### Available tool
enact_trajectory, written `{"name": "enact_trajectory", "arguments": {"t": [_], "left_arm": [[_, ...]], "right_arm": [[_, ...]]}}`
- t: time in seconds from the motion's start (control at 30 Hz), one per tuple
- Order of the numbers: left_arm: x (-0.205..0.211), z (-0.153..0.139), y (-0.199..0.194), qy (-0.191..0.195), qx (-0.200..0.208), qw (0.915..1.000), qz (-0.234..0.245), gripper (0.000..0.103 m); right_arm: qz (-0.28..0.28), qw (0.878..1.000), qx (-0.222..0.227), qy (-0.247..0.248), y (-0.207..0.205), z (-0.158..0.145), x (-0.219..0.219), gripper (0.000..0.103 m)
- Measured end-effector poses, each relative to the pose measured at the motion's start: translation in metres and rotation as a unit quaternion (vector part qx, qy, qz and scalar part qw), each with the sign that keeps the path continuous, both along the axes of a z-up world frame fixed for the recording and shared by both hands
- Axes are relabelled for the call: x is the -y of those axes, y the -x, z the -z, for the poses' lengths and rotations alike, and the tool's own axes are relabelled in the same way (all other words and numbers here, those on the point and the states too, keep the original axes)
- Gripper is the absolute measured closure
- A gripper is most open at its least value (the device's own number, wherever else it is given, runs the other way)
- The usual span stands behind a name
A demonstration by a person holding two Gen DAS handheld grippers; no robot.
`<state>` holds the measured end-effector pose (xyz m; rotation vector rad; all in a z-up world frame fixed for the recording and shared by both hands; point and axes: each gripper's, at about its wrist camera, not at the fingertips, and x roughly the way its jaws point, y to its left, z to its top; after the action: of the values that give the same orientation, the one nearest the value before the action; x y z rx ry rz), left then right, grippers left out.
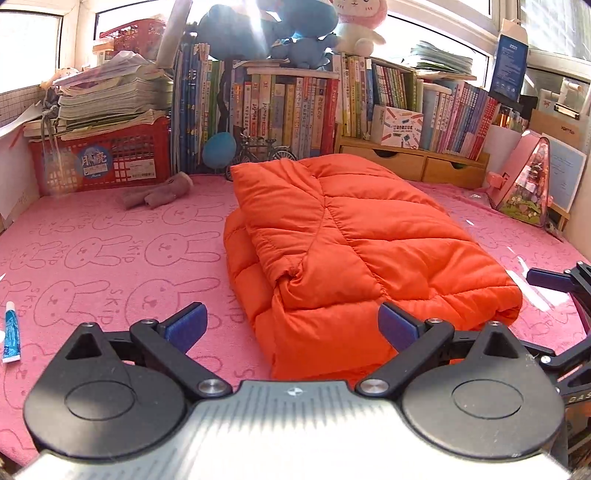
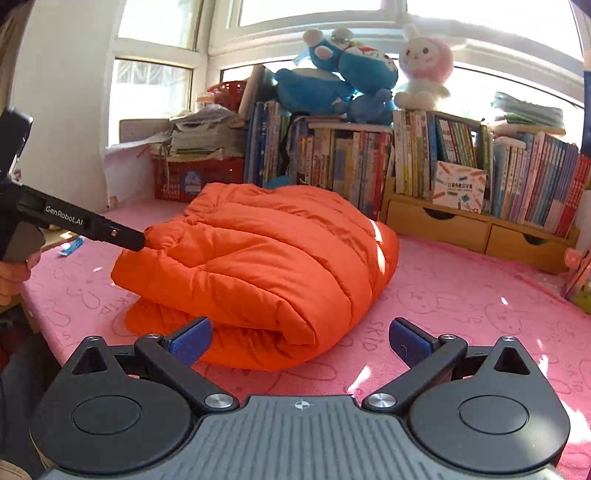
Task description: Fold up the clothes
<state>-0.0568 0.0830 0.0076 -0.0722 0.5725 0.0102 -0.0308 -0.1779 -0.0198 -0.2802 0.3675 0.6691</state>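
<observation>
Sunlight pours through the windows (image 2: 306, 11) at twelve o'clock, above packed bookshelves (image 1: 288, 110). A pink rabbit-print cloth (image 1: 103, 251) covers the tabletop, with wooden drawers (image 2: 480, 229) at two o'clock.

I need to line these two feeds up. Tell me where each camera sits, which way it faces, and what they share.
Left wrist: on the left gripper, facing the folded orange jacket and bookshelf; own open fingers show, and the other gripper at the right edge.
Right wrist: on the right gripper, facing the jacket from its other side; own open fingers show, with the left gripper and hand at left.
Shared: jacket, pink bunny cloth, plush toys.
</observation>
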Motion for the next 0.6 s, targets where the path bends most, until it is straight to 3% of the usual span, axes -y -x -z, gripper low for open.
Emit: {"name": "enact_trajectory", "arguments": {"t": [0.07, 0.2, 0.43, 0.6], "left_arm": [[0.012, 0.008, 0.001, -0.015, -0.009, 0.9997, 0.017, 0.002], [0.021, 0.028, -0.011, -0.041, -0.042, 0.9983, -0.004, 0.002], [0.014, 0.047, -0.024, -0.036, -0.069, 0.9966, -0.026, 0.001], [0.013, 0.051, -0.025, -0.032, -0.072, 0.9966, -0.022, 0.000]], "right_arm": [[-0.002, 0.999, 0.026, 0.029, 0.003, 0.007, -0.022, 0.001], [0.013, 0.999, 0.033, 0.018, 0.000, 0.011, -0.030, 0.010], [0.092, 0.996, 0.004, -0.021, -0.013, 0.013, 0.007, 0.019], [0.139, 0.987, -0.053, -0.064, -0.025, 0.023, 0.039, 0.019]]}}
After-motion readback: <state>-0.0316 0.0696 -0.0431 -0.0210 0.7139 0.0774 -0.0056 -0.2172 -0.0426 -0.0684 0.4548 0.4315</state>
